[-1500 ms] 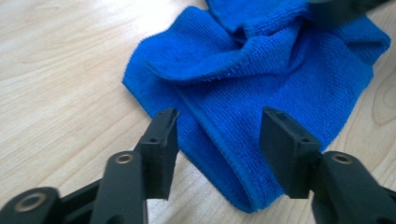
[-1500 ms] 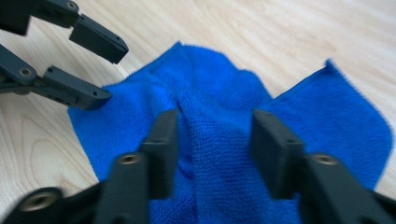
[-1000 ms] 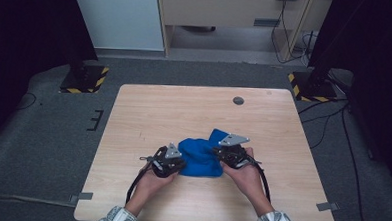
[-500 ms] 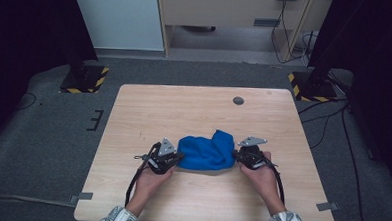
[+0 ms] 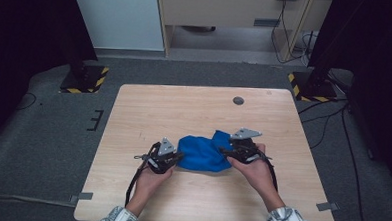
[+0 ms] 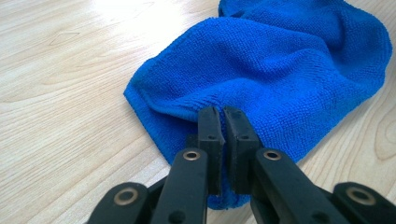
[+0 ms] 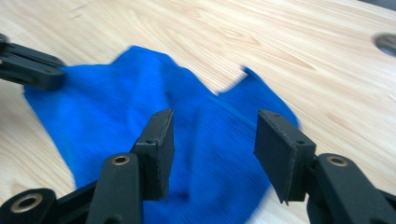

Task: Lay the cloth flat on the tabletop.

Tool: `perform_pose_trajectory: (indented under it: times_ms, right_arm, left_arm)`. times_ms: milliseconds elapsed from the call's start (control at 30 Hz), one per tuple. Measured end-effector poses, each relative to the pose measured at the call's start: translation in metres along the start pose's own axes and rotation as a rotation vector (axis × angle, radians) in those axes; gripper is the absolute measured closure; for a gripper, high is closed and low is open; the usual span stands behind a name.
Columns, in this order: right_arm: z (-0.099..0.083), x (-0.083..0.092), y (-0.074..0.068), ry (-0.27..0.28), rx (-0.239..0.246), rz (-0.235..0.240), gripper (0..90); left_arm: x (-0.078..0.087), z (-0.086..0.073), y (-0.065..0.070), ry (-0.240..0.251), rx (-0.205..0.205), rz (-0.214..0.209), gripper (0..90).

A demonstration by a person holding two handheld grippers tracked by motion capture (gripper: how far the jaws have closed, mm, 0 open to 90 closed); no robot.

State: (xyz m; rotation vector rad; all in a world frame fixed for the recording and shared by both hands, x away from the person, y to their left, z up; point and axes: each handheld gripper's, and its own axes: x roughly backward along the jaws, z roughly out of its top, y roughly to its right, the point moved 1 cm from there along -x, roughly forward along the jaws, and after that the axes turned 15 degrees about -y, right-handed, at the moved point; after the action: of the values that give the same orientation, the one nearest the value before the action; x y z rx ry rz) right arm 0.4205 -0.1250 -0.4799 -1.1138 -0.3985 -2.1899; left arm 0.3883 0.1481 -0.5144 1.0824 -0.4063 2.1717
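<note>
A crumpled blue microfibre cloth lies near the middle of the wooden table. My left gripper is at the cloth's left edge, and its own view has the jaws pinched together on a fold of the blue cloth. My right gripper is at the cloth's right side. There its jaws stand wide apart over the blue cloth, with nothing between them. The left gripper's jaws reach in from the left edge of the right gripper view.
A round cable hole sits in the table's far right part. Black stands with yellow-striped bases flank the table on the floor. A white cabinet stands behind it.
The right gripper moved out to the right, pulling the cloth wider, then came back in toward the cloth with its jaws open. The left gripper stayed put.
</note>
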Motion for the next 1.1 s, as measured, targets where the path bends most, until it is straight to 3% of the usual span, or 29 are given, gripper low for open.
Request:
perform_pose_trajectory:
  times_ms: [267,500,567,600,633,667,767,933,1000,1067,1100]
  right_arm:
    - [0.031,-0.032,-0.024,-0.052,0.079,0.030,47.6]
    - [0.049,-0.056,-0.034,-0.101,0.095,0.041,46.4]
    - [0.050,-0.059,-0.035,-0.114,0.099,0.043,48.7]
    - [0.050,-0.063,-0.039,-0.131,0.119,0.050,60.3]
    - [0.050,-0.063,-0.039,-0.131,0.119,0.050,60.3]
    - [0.049,-0.063,-0.042,-0.126,0.142,0.051,75.4]
    - [0.048,-0.059,-0.044,-0.112,0.147,0.055,82.6]
    - [0.042,-0.036,-0.041,-0.052,0.125,0.064,85.4]
    - [0.033,-0.019,-0.035,-0.015,0.103,0.071,85.4]
    - [0.030,-0.014,-0.032,-0.009,0.101,0.070,85.7]
    - [0.024,-0.005,-0.026,0.007,0.090,0.064,86.1]
  left_arm:
    - [0.001,0.000,0.000,0.003,-0.008,0.002,85.4]
    - [0.001,0.001,0.001,0.003,-0.018,0.005,85.5]
    - [0.001,0.001,0.002,0.003,-0.021,0.007,85.5]
    - [0.002,0.001,0.002,0.003,-0.023,0.007,85.6]
    - [0.002,0.001,0.002,0.002,-0.024,0.006,85.6]
    - [0.002,0.001,0.003,0.002,-0.025,0.006,85.6]
    - [0.003,0.001,0.003,0.005,-0.027,0.005,85.6]
    - [0.007,0.002,0.004,0.026,-0.022,0.001,85.5]
    - [0.008,0.003,0.006,0.033,-0.022,-0.003,84.9]
    - [0.008,0.003,0.007,0.032,-0.025,-0.002,84.3]
    - [0.008,0.003,0.008,0.039,-0.027,0.003,80.1]
